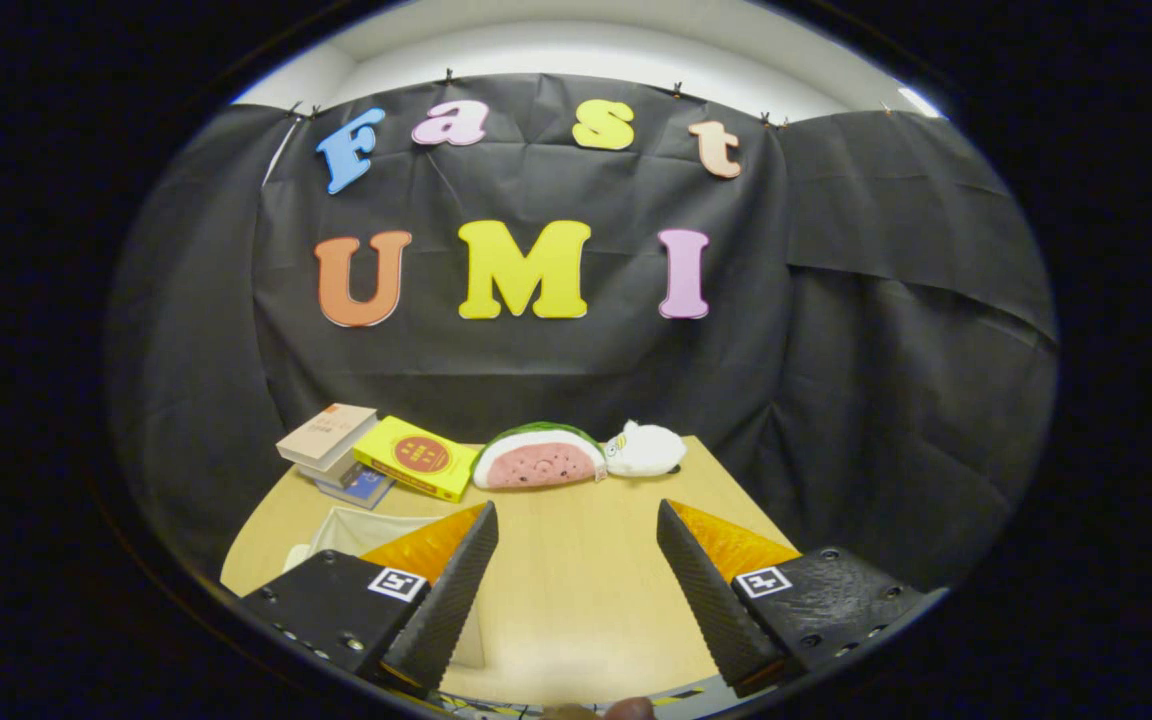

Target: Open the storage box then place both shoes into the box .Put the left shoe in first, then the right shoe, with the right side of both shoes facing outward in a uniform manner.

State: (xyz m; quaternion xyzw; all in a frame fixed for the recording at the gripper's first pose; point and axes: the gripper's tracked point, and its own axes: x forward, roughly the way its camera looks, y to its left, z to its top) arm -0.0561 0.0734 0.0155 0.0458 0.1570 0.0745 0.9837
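My gripper (pixel 576 520) hovers open above a light wooden table (pixel 576 590), its two fingers spread wide with nothing between them. Behind the left finger (pixel 451 590) a pale, translucent storage box (pixel 356 530) rests on the table; the finger hides most of it, so I cannot tell whether its lid is up or down.
Along the table's far edge lie a stack of books (pixel 331 440), a yellow book (pixel 416 458), a watermelon-slice plush (pixel 539 458) and a white plush toy (pixel 646 450). Black cloth walls close in behind the table and on both sides. A fingertip (pixel 626 708) pokes in just under the gripper.
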